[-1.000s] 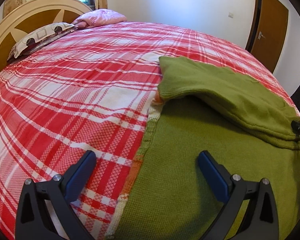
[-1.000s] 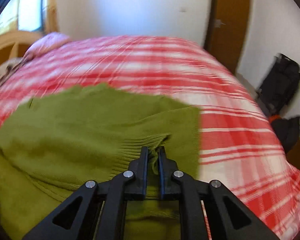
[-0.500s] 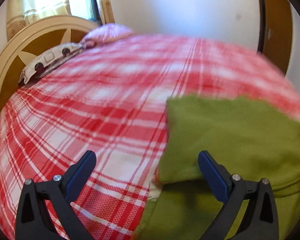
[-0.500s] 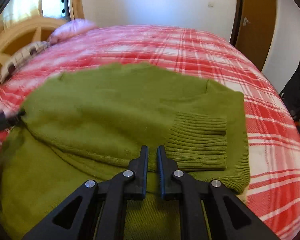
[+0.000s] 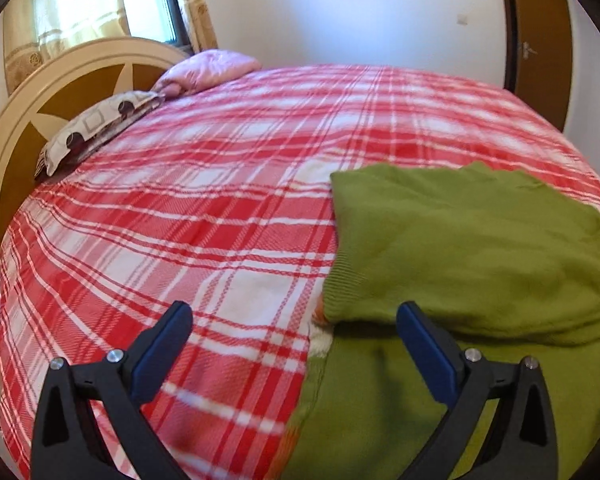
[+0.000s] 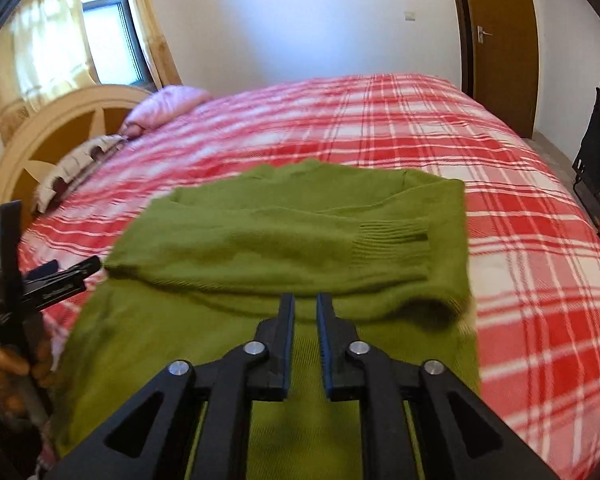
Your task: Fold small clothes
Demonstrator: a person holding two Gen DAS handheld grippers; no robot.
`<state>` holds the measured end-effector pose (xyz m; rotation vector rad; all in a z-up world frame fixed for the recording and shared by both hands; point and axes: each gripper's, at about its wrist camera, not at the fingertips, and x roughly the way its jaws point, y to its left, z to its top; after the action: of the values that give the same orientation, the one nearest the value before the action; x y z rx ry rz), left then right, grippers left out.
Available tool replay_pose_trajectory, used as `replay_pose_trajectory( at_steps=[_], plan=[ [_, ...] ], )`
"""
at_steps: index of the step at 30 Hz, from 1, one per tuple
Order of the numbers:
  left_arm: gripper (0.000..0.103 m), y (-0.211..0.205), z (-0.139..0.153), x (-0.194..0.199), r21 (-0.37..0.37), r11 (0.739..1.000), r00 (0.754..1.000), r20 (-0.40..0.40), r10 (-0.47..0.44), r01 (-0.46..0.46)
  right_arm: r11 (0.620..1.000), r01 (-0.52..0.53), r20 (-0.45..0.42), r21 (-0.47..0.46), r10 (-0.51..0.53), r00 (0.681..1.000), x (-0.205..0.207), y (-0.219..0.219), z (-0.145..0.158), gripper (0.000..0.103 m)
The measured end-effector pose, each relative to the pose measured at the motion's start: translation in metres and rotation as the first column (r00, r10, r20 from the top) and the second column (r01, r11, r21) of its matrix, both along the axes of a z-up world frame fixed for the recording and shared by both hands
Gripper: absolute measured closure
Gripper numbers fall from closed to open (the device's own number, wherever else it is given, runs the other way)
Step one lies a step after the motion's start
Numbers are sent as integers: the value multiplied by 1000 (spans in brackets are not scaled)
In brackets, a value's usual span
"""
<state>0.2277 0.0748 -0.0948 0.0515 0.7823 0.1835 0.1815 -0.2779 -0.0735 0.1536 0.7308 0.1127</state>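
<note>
A green knit sweater (image 6: 300, 240) lies flat on the red plaid bed (image 6: 520, 240). One sleeve is folded across its body, and the ribbed cuff (image 6: 392, 236) rests near the right side. My right gripper (image 6: 305, 300) hovers over the sweater's lower part, behind the folded sleeve. Its jaws are opening to a narrow gap with nothing between them. My left gripper (image 5: 294, 312) stands wide open above the sweater's left edge (image 5: 460, 260), one finger over the bedspread and one over the knit, holding nothing. In the right wrist view the left gripper (image 6: 60, 276) shows at the far left, held by a hand (image 6: 12, 360).
Two pillows (image 5: 100, 124) lean against the curved headboard (image 5: 28, 120) at the far left. A window with curtains (image 6: 60, 40) is behind it. A wooden door (image 6: 500, 40) and a black bag (image 6: 596, 160) stand past the bed's right side.
My right gripper let go of the sleeve cuff, drew back and opened slightly; the sleeve now lies across the sweater. My left gripper lifted and tilted up, still open.
</note>
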Motion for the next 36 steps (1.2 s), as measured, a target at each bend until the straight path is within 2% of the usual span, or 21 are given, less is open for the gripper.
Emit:
replay_pose_trajectory(
  at_steps=[1, 2, 3, 5, 7, 10, 13, 18, 20, 23, 27, 29, 32, 36],
  plan=[
    [0, 0, 5, -6, -14, 1000, 1000, 9, -10, 10, 1000, 0, 10, 30, -1, 1000, -12, -3, 4, 64],
    [0, 0, 9, -13, -29, 999, 1000, 17, -22, 22, 998, 0, 19, 63, -1, 1000, -23, -7, 7, 43],
    [0, -1, 12, -19, -38, 999, 999, 24, -32, 33, 995, 2, 29, 101, -5, 1000, -34, -11, 8, 37],
    [0, -3, 17, -30, -36, 998, 998, 38, -52, 53, 986, 21, 23, 163, -25, 999, -53, -20, 8, 37],
    [0, -7, 18, -42, -21, 996, 995, 48, -83, 84, 977, 52, -24, 209, -48, 999, -75, -30, 5, 37],
    [0, -6, 19, -67, -19, 984, 983, 46, -178, 179, 978, 74, -71, 194, -61, 996, -112, -38, 4, 37],
    [0, 9, 18, -97, -66, 958, 960, 57, -275, 278, 987, 67, -91, 149, -54, 994, -151, -45, 3, 37],
    [0, 49, 8, -147, -163, 924, 938, 60, -340, 346, 991, 54, -193, 126, -29, 981, -198, -55, -25, 37],
    [0, 56, 5, -168, -195, 902, 923, 64, -380, 385, 990, 31, -231, 139, 2, 973, -218, -51, -37, 37],
    [0, 62, -4, -193, -226, 877, 904, 47, -426, 425, 993, 0, -254, 117, 30, 967, -232, -38, -46, 37],
    [0, 64, -24, -216, -249, 870, 897, -15, -443, 425, 998, -3, -310, 65, 23, 950, -235, -26, -63, 37],
    [0, 63, -34, -223, -280, 866, 896, -43, -442, 414, 996, 11, -318, 87, 17, 948, -233, -27, -67, 37],
    [0, 61, -47, -230, -358, 839, 885, -63, -461, 411, 991, 46, -358, 127, 2, 934, -233, -27, -80, 37],
    [4, 55, -51, -231, -349, 835, 875, -77, -477, 425, 988, 39, -388, 150, 22, 921, -234, -17, -94, 37]
  ],
)
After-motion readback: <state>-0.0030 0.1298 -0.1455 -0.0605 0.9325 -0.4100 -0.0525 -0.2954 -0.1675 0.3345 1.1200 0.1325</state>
